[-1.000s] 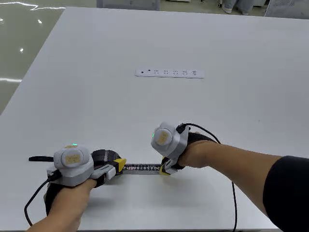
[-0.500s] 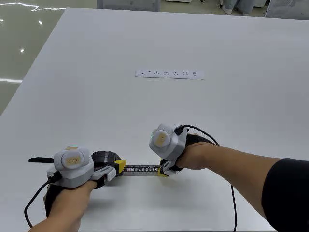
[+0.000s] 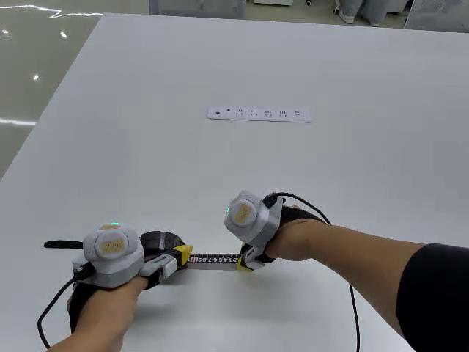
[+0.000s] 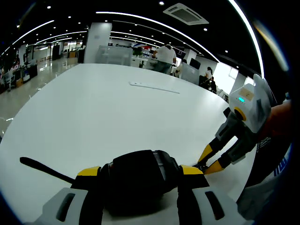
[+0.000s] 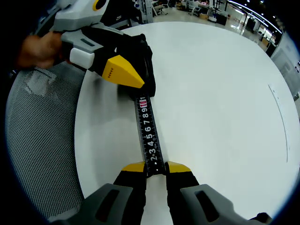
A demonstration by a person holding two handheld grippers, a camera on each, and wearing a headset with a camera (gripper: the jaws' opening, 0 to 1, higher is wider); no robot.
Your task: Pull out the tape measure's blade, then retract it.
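**Black tape measure, blade partly drawn**

Black tape measure case (image 3: pixel 157 240) lies near the white workbench's (image 3: pixel 256 161) front edge, clamped in the left gripper (image 4: pixel 140 171). The right gripper (image 5: pixel 154 168) pinches the blade (image 5: pixel 149 133) at its tip, a short length showing. Judged mid pull-out; next, draw the right gripper steadily away.

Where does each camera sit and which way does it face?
Head view: on the person's head, looking down at the table; shows both forearms, left gripper and right gripper.
Left gripper view: on that gripper, facing over the tape measure toward the right gripper; own jaws show.
Right gripper view: on that gripper, facing along the blade toward the left gripper; own jaws show.
Shared: both gripper views show the tape measure.
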